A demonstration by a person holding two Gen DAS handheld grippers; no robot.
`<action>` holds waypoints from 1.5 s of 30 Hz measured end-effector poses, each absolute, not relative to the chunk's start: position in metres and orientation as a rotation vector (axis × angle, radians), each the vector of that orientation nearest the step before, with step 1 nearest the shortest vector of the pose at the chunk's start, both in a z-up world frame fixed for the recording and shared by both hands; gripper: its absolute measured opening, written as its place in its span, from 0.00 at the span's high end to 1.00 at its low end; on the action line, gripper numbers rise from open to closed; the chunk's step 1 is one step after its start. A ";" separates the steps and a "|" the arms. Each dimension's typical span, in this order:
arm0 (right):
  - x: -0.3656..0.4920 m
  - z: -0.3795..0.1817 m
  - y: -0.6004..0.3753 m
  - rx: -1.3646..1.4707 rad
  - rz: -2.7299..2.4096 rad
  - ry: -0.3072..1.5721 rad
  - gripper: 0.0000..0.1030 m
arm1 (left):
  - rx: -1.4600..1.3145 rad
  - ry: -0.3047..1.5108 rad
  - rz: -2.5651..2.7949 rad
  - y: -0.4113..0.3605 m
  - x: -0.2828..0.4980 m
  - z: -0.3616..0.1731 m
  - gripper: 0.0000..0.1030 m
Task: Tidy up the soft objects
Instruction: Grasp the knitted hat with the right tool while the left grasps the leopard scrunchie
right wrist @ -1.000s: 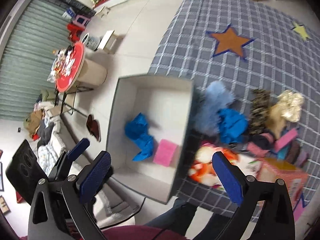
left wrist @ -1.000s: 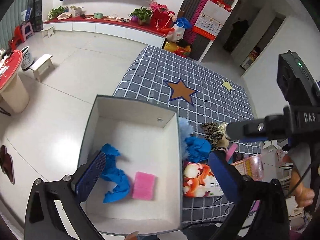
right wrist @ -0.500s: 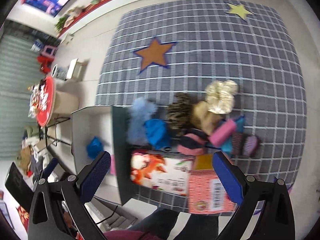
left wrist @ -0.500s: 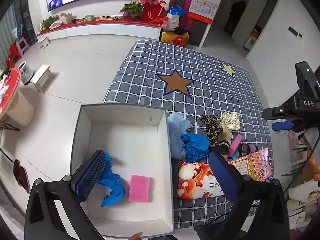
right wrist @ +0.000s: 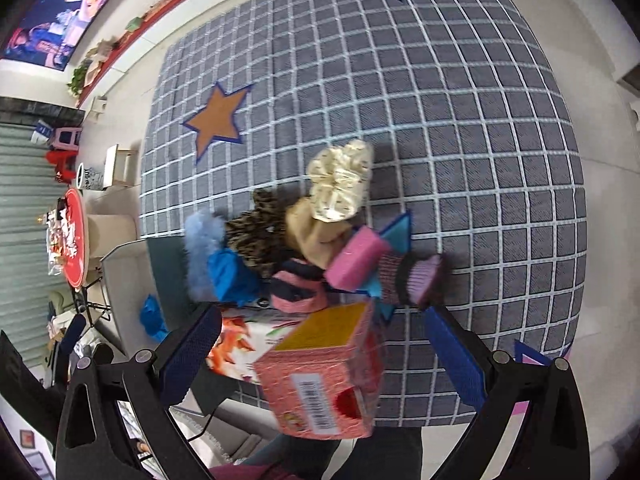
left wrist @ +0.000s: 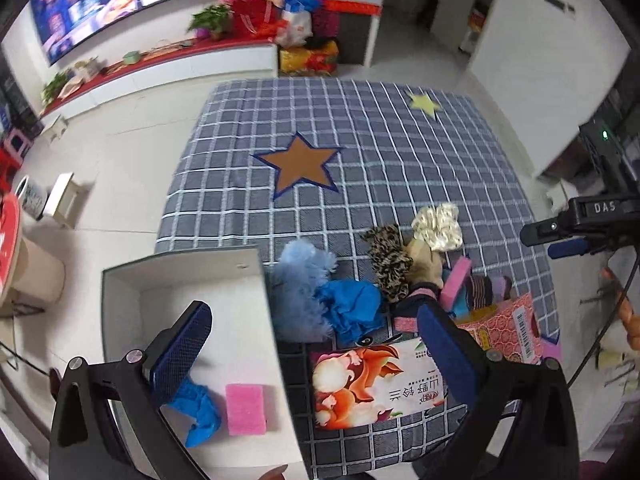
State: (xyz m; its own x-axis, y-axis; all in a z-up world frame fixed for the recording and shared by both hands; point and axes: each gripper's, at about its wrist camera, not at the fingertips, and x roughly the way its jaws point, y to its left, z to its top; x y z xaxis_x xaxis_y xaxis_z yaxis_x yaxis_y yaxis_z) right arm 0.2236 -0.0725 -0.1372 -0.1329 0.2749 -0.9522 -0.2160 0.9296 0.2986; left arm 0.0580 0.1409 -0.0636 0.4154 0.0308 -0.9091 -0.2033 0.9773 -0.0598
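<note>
My left gripper (left wrist: 316, 352) hangs with its blue pads wide apart and nothing between them, one pad over the open white box (left wrist: 120, 280) and the other over the grey checked mat (left wrist: 360, 152). Inside the box lie a crumpled blue cloth (left wrist: 198, 412) and, just beside it, a pink sponge (left wrist: 245, 409). The rest of the soft things sit in a heap on the mat, right against the box's outer wall: a pale blue fluffy piece (left wrist: 300, 284) touching the wall, a bright blue cloth (left wrist: 352, 308) against it, then a leopard-print scrunchie (left wrist: 388, 256), a tan cloth (right wrist: 308, 228) and a cream scrunchie (right wrist: 340, 176) resting on top of that. A second pink sponge (right wrist: 356, 258) leans tilted next to a pink-and-navy striped sock (right wrist: 296, 286) and a purple striped sock (right wrist: 420, 280). Nearer to me lie a flat tissue pack with an orange flower print (left wrist: 376, 384) and a pink carton with a barcode (right wrist: 324, 380). My right gripper (right wrist: 324, 352) is also spread open and empty, held above that pink carton, its pads on either side of it but well clear of touching.
</note>
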 end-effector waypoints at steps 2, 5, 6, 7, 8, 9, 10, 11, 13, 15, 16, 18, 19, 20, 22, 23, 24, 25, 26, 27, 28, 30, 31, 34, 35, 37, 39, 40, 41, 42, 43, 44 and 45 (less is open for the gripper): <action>0.228 -0.145 -0.076 0.049 0.413 1.671 0.01 | -0.134 1.155 0.139 0.133 0.070 -0.070 0.00; 0.235 -0.159 -0.079 0.043 0.399 1.701 0.01 | -0.108 1.190 0.113 0.123 0.090 -0.080 0.00; 0.239 -0.165 -0.079 0.039 0.394 1.709 0.01 | -0.107 1.204 0.100 0.120 0.098 -0.085 0.00; 0.242 -0.170 -0.079 0.035 0.390 1.717 0.01 | -0.107 1.220 0.086 0.118 0.105 -0.089 0.00; 0.246 -0.174 -0.079 0.032 0.385 1.722 0.01 | -0.108 1.242 0.073 0.115 0.113 -0.096 0.00; 0.249 -0.179 -0.079 0.028 0.381 1.727 0.01 | -0.114 1.269 0.057 0.112 0.122 -0.104 0.00; 0.253 -0.184 -0.079 0.024 0.377 1.731 0.01 | -0.126 1.299 0.043 0.109 0.132 -0.114 0.00; 0.257 -0.190 -0.078 0.018 0.373 1.738 0.01 | -0.139 1.326 0.039 0.107 0.140 -0.123 0.00; 0.264 -0.199 -0.080 0.016 0.365 1.745 0.01 | -0.163 1.368 0.030 0.103 0.154 -0.138 0.00; 0.267 -0.207 -0.085 0.016 0.345 1.754 0.01 | -0.172 1.402 0.029 0.098 0.164 -0.153 0.00; 0.266 -0.212 -0.090 0.020 0.334 1.765 0.01 | -0.175 1.424 0.026 0.096 0.170 -0.161 0.00; 0.263 -0.223 -0.100 0.027 0.321 1.795 0.01 | -0.179 1.456 0.017 0.093 0.178 -0.174 0.00; 0.260 -0.230 -0.105 0.023 0.314 1.814 0.01 | -0.180 1.473 0.011 0.092 0.181 -0.180 0.00; 0.257 -0.235 -0.109 0.017 0.310 1.827 0.01 | -0.180 1.493 0.008 0.091 0.185 -0.186 0.00; 0.251 -0.248 -0.118 0.015 0.304 1.851 0.01 | -0.165 1.531 0.012 0.089 0.191 -0.198 0.00; 0.249 -0.253 -0.122 0.019 0.301 1.858 0.01 | -0.160 1.547 0.012 0.088 0.195 -0.204 0.00; 0.247 -0.259 -0.125 0.033 0.300 1.867 0.01 | -0.160 1.561 0.000 0.086 0.197 -0.209 0.00; 0.246 -0.263 -0.128 0.048 0.303 1.873 0.01 | -0.158 1.576 -0.007 0.085 0.200 -0.215 0.00; 0.244 -0.268 -0.129 0.062 0.309 1.879 0.01 | -0.153 1.593 -0.012 0.084 0.202 -0.220 0.01; 0.243 -0.274 -0.128 0.067 0.317 1.883 0.01 | -0.144 1.612 -0.015 0.082 0.204 -0.226 0.01; 0.241 -0.279 -0.127 0.057 0.324 1.883 0.01 | -0.133 1.628 -0.014 0.081 0.205 -0.231 0.01; 0.239 -0.291 -0.125 0.008 0.313 1.881 0.01 | -0.120 1.658 -0.008 0.078 0.208 -0.240 0.01; 0.238 -0.296 -0.125 -0.028 0.295 1.874 0.01 | -0.123 1.669 -0.016 0.077 0.208 -0.243 0.01; 0.235 -0.304 -0.125 -0.032 0.293 1.850 0.00 | -0.098 1.692 -0.022 0.073 0.209 -0.251 0.01; 0.234 -0.303 -0.125 -0.034 0.286 1.841 0.00 | -0.088 1.698 -0.022 0.072 0.209 -0.253 0.01; 0.231 -0.303 -0.123 -0.062 0.281 1.838 0.00 | -0.085 1.706 -0.021 0.070 0.211 -0.258 0.01; 0.225 -0.307 -0.110 -0.156 0.305 1.865 0.00 | -0.089 1.719 -0.021 0.069 0.211 -0.263 0.06; 0.223 -0.308 -0.106 -0.202 0.316 1.874 0.00 | -0.092 1.721 -0.021 0.069 0.211 -0.264 0.10; 0.221 -0.308 -0.103 -0.236 0.327 1.876 0.00 | -0.094 1.721 -0.020 0.067 0.213 -0.265 0.18; 0.219 -0.308 -0.103 -0.243 0.337 1.872 0.00 | -0.100 1.717 -0.025 0.065 0.215 -0.265 0.31; 0.218 -0.306 -0.107 -0.206 0.343 1.873 0.00 | -0.112 1.714 -0.037 0.063 0.215 -0.264 0.37; 0.218 -0.304 -0.115 -0.123 0.338 1.875 0.00 | -0.122 1.712 -0.048 0.060 0.218 -0.264 0.48; 0.216 -0.301 -0.124 -0.054 0.323 1.871 0.10 | -0.126 1.705 -0.058 0.057 0.218 -0.262 0.58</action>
